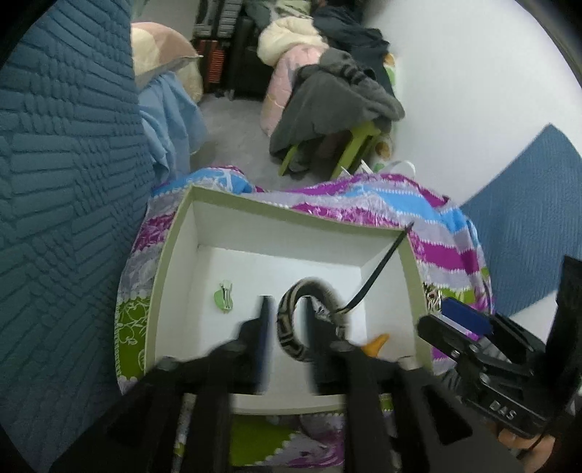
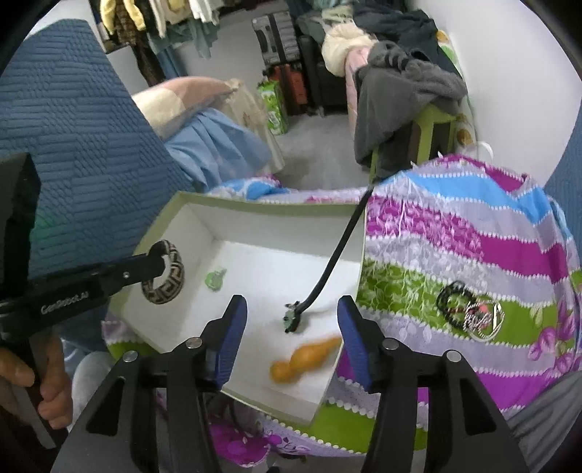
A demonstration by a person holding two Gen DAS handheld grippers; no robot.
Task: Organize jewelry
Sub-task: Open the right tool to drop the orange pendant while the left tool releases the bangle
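Right wrist view: right gripper [image 2: 291, 338] spread over white box [image 2: 254, 211]; left gripper [image 1: 285, 327] loosely straddles patterned bangle [image 2: 165, 273], next releasing it inside.

1. Premises: a lived-in bedroom in a home.
2. Evidence: a quilted blue bedspread [image 2: 80, 120] and a pillow [image 2: 189, 98].
3. Clothes hang [image 2: 152, 22] along the far wall; a suitcase [image 2: 272, 32] stands beside them.
4. Blankets and garments are heaped [image 2: 400, 72] on a green stool [image 1: 349, 145]; floor carpeted.
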